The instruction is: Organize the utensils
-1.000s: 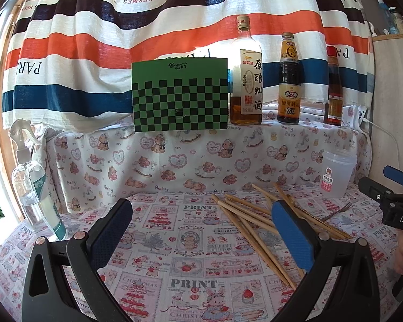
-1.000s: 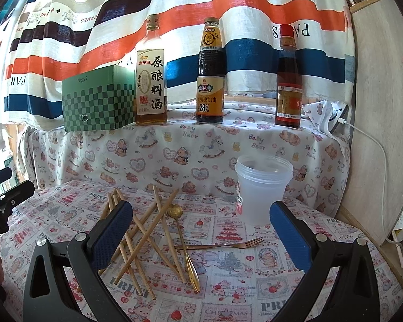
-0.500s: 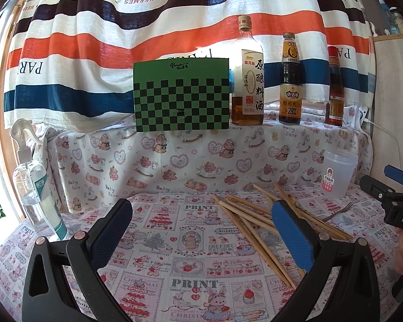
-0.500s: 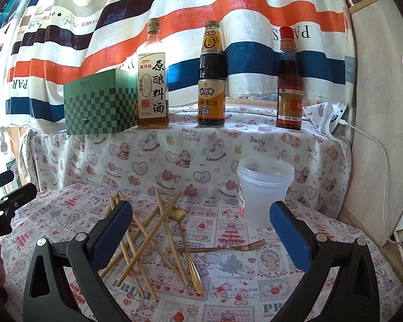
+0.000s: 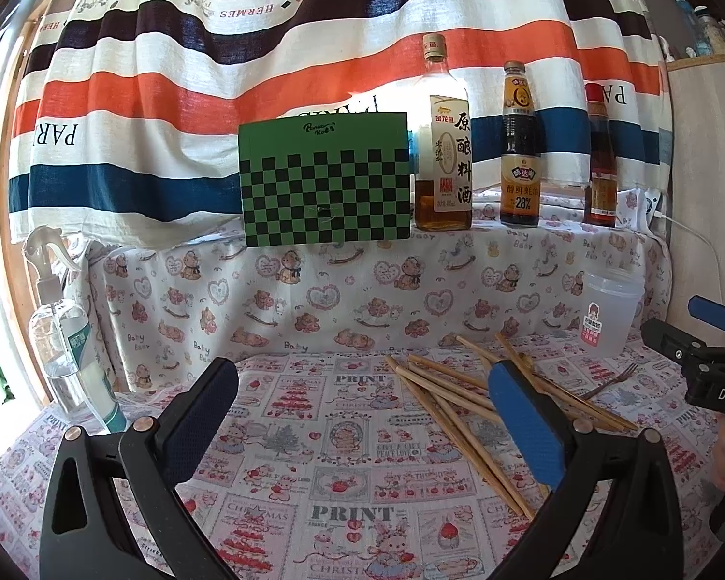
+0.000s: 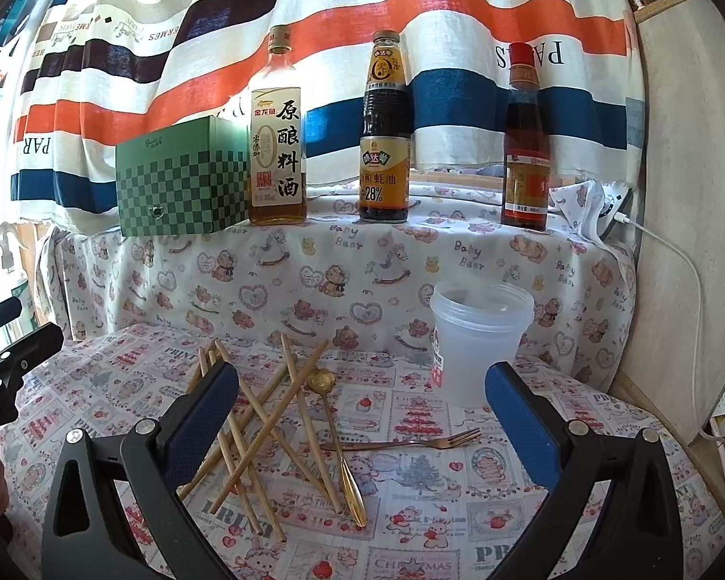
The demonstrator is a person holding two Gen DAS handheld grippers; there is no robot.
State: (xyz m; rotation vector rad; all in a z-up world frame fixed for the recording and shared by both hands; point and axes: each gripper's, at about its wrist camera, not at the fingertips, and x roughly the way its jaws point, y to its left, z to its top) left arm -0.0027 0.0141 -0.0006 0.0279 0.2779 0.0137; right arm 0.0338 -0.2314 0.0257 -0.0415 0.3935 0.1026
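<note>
Presently, left hand-held gripper (image 5: 362, 415): fingers spread wide, nothing between them, hovering over the patterned cloth of the desk (image 5: 285, 440). Right hand-held gripper (image 6: 362, 415): likewise released and empty.

Chopsticks (image 6: 246, 435): a loose crossed heap on the desk, under and just ahead of the right hand-held gripper's left finger; seen from the left hand-held gripper they lie ahead and to its right, partly behind its right finger.
Gold spoon (image 6: 336, 440): among the chopsticks, bowl pointing away from the right hand-held gripper.
Fork (image 6: 411, 443): flat between the right hand-held gripper's fingers, tines toward the right, its handle end touching the spoon.
Clear plastic cup (image 6: 478, 338): upright, beyond the fork, ahead and right of centre.
Raised shelf behind: green checkered box (image 5: 325, 179), then three sauce bottles (image 6: 384, 130) to its right.
Spray bottle (image 5: 65, 333): far left of the left hand-held gripper.
</note>
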